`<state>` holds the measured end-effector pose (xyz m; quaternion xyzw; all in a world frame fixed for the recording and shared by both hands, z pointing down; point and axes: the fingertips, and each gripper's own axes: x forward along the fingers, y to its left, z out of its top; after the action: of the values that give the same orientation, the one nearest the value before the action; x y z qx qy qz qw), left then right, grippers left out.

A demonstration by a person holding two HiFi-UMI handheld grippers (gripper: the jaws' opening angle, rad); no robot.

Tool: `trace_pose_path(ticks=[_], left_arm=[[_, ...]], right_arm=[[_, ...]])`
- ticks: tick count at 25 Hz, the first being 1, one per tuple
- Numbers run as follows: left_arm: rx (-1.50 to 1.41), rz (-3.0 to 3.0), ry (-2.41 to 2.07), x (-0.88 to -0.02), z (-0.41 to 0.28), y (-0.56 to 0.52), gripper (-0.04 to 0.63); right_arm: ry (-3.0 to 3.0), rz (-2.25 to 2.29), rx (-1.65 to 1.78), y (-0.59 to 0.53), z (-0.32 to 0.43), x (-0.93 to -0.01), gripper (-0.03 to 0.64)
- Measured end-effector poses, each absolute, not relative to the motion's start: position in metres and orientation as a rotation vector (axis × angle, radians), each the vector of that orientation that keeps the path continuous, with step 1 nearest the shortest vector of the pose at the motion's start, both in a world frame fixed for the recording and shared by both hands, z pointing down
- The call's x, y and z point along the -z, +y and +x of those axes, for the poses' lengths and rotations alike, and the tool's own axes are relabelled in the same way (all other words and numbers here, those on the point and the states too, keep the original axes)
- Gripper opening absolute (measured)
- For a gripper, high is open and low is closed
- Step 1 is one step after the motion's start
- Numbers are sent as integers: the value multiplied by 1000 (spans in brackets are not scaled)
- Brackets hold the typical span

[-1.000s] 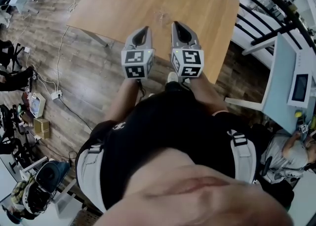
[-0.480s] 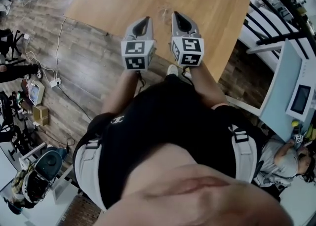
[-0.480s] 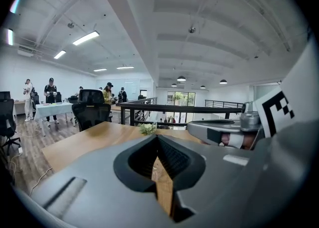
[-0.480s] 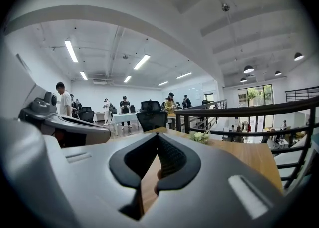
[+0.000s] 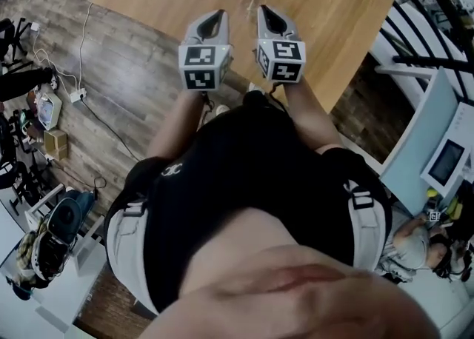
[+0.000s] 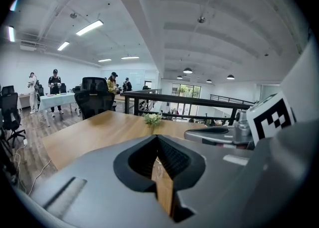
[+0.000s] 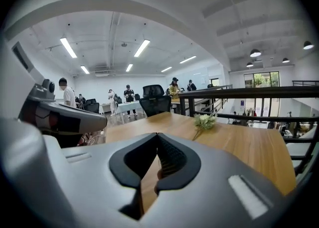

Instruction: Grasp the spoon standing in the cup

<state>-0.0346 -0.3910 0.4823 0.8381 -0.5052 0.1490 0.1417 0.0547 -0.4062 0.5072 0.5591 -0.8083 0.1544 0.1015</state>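
Just ahead of both jaws, cup [image 5: 249,3]

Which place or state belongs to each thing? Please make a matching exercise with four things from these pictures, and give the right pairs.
Things
1. flowers
2. office chair
3. left gripper
4. cup

Places or states
A. jaws together, nothing held
B. on the floor, beyond the table
C. lying on the table top
D. standing upright on the table, see-through

Pairs: 1-C; 2-B; 3-A; 4-D
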Motion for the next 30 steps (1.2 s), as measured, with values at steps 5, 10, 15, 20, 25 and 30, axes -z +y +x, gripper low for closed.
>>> trace_pose_path(ticks=[5,10,15,20,25,30], left_arm=[[-466,2374,-1462,-497,-35,-400,12],[-492,2325,-1491,-509,-36,-410,12],[-513,2276,-1519,-521,-52,-412,12],[-522,2246,-1536,-526,-66,-414,12],[-521,2227,-1550,-527,-72,-416,12],[-518,2215,-1563,-528,-79,-414,12]], right_arm=[[-2347,1545,-508,-416,49,-548,2],[-2318,1375,-533,-427,45,-588,54],[-2241,1262,-382,-436,30,-618,66],[-2100,1140,-115,-448,18,-640,69],[-1984,1091,3,-455,16,-655,66],[-1943,1100,43,-455,16,-656,12]])
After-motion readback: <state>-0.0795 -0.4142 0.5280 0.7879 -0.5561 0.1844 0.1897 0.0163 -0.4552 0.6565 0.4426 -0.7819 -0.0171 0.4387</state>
